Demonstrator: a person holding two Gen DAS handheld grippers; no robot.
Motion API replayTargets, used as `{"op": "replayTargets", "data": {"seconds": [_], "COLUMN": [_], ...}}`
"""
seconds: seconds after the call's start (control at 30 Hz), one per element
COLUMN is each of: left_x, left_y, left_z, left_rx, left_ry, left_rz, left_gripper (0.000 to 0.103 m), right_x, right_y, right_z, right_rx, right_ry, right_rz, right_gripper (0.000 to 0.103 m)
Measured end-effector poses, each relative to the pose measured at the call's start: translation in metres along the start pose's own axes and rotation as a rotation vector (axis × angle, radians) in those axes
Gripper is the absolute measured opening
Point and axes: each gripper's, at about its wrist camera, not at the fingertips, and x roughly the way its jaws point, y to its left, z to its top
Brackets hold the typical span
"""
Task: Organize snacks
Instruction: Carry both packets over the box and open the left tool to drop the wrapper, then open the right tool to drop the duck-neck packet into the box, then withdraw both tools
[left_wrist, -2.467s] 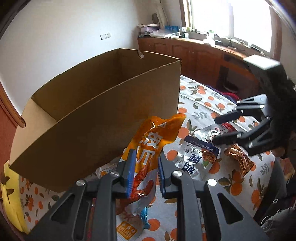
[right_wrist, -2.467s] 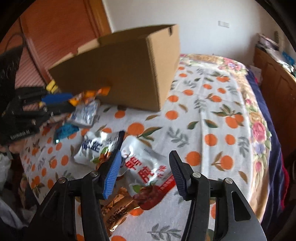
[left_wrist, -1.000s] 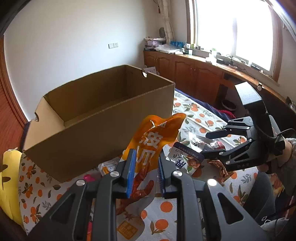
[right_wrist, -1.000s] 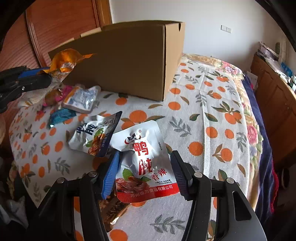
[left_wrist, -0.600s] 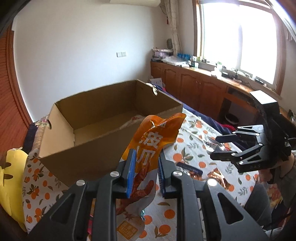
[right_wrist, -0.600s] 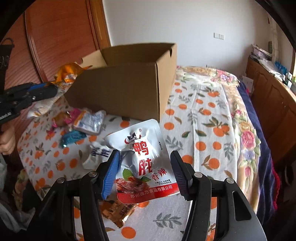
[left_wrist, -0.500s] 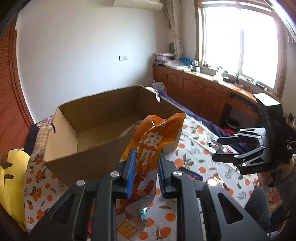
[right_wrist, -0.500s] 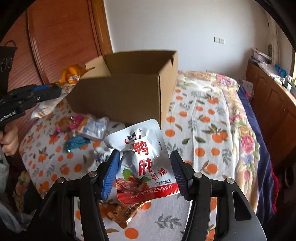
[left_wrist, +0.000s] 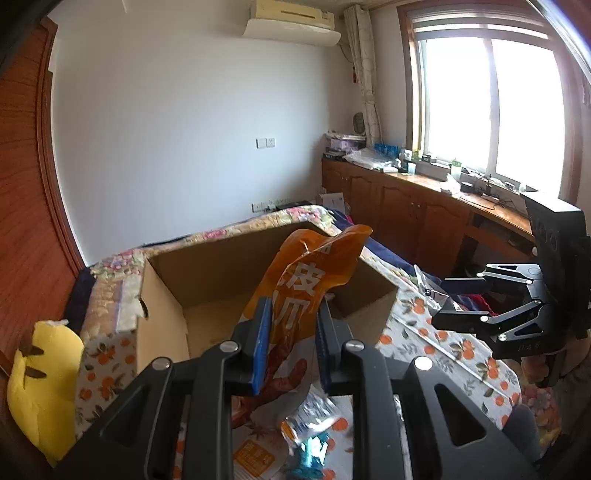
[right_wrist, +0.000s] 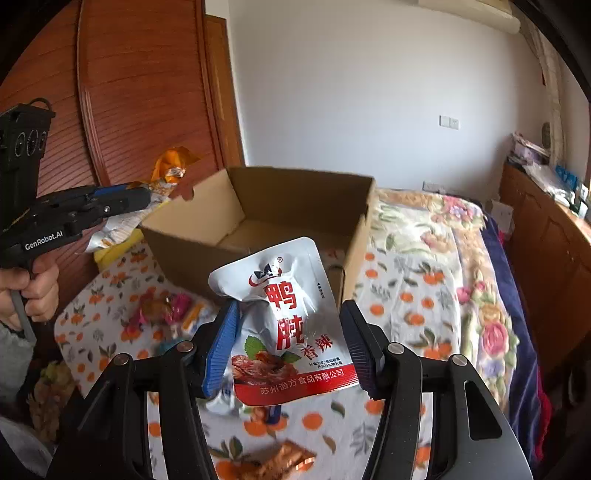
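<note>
Both grippers had risen since the earlier frames, so the cardboard box (right_wrist: 266, 221) showed its open inside at mid-frame in both views. At the bottom centre of the left wrist view, the left gripper (left_wrist: 291, 332) was clamped narrow on an orange snack bag (left_wrist: 314, 266), held up in front of the box. In the lower middle of the right wrist view, the right gripper (right_wrist: 288, 343) held a white and red snack pouch (right_wrist: 284, 325) between half-spread jaws. Loose snacks (right_wrist: 162, 306) lay on the orange-patterned bedcover (right_wrist: 406, 295) at the lower left.
</note>
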Motion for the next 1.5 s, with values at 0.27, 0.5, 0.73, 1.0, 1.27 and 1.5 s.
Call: {"op": "replayTargets", "data": {"seconds": [0.27,0.5,0.73,1.0,1.27,1.5], "left_x": [0.013,0.045,0.080,0.107,0.119,0.125], "left_y": [0.021,0.042,0.054,0.061,0.055,0.055], "left_z": [0.025,0.033,0.024,0.008,0.003,-0.002], "left_rx": [0.005,-0.008,-0.027,-0.037,-0.030,-0.034], "left_ry": [-0.026,-0.008,0.046,0.107,0.132,0.146], "left_rz": [0.026,0.035,0.052,0.065,0.060,0.064], "left_gripper": [0.019,0.020,0.020,0.021,0.020,0.020], "right_x": [0.022,0.060,0.103,0.129,0.141,0.144], "right_y": [0.005,0.007,0.001,-0.006,-0.005,0.000], "right_z": [0.042,0.065,0.074,0.064,0.056,0.055], "right_rx": [-0.048,-0.060,-0.050,-0.037,-0.042,-0.057], "right_ry": [-0.041,-0.052,-0.034,-0.005,0.011,0.027], "right_rz": [0.027,0.059,0.094,0.103,0.097,0.103], "right_gripper": [0.057,0.057,0.057,0.058,0.058,0.059]}}
